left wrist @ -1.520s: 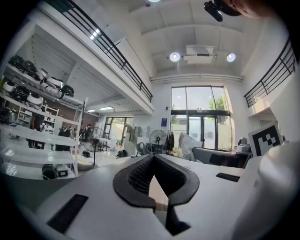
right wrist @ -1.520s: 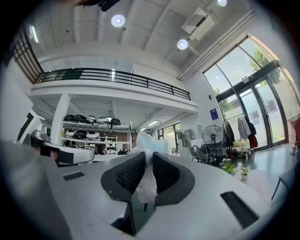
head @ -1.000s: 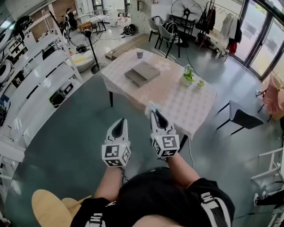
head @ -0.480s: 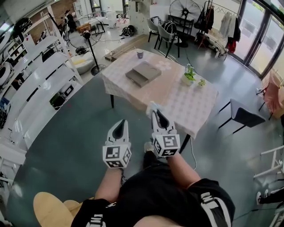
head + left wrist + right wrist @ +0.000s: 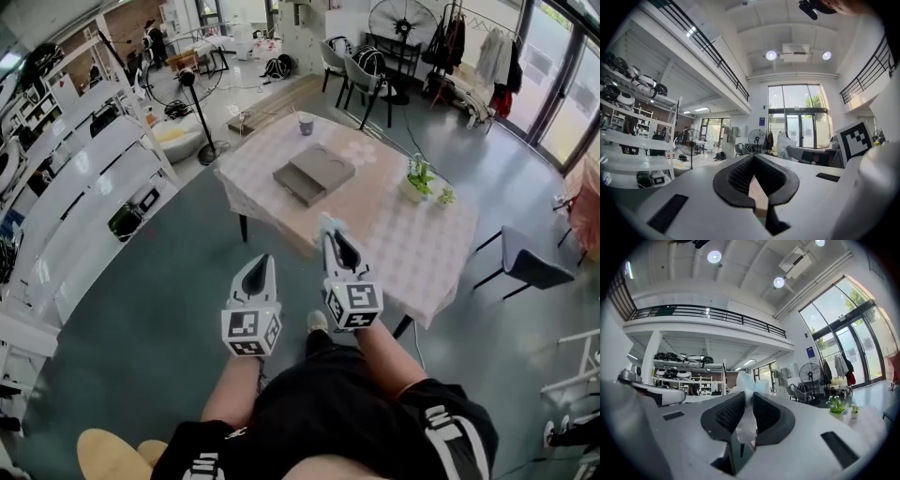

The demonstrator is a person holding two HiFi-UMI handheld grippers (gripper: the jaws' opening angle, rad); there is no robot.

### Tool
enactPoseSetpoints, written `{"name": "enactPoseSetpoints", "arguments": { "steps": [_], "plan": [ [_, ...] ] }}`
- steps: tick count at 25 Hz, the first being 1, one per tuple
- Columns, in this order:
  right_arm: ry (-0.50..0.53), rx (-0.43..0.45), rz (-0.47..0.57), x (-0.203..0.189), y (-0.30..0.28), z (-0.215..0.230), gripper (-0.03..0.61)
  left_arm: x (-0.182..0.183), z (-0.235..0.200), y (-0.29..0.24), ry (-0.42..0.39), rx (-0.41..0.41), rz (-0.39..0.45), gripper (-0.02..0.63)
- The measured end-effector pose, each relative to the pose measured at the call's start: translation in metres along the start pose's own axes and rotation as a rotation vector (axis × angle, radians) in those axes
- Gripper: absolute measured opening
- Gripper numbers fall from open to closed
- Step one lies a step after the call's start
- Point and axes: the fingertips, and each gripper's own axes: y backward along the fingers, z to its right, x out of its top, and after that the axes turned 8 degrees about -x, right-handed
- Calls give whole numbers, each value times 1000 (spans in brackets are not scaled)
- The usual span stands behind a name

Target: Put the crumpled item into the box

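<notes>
A crumpled pale translucent item (image 5: 324, 222) sticks out of my right gripper (image 5: 329, 234), whose jaws are shut on it; in the right gripper view the crumpled item (image 5: 746, 383) fills the gap in the right gripper (image 5: 747, 397). A flat grey-brown box (image 5: 314, 174) lies closed on the table (image 5: 394, 234) with the checked cloth, well ahead of both grippers. My left gripper (image 5: 261, 262) hangs beside the right one, over the floor and short of the table. In its own view the left gripper (image 5: 753, 157) has its tips together with nothing between them.
A cup (image 5: 306, 125) stands at the table's far end, and two small potted plants (image 5: 418, 178) at its right side. A dark chair (image 5: 525, 267) stands to the right. White shelves (image 5: 84, 187) run along the left. A fan stand (image 5: 202, 122) is beyond them. A wooden stool (image 5: 112, 455) is behind me.
The view has shifted a little: the table and box now sit slightly lower and further right in the head view. Both grippers keep their pose, and the right one still holds the crumpled item.
</notes>
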Motion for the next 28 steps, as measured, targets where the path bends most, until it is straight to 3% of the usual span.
{"name": "enactPoseSetpoints", "arguments": {
  "steps": [5, 17, 28],
  "plan": [
    [4, -2, -4, 0, -91, 19, 57, 9, -51, -80, 6, 2, 0, 0],
    [4, 17, -55, -11, -265, 76, 57, 21, -123, -250, 23, 14, -23, 0],
    [-39, 10, -68, -11, -348, 119, 57, 34, -157, -347, 5, 27, -63, 0]
  ]
}}
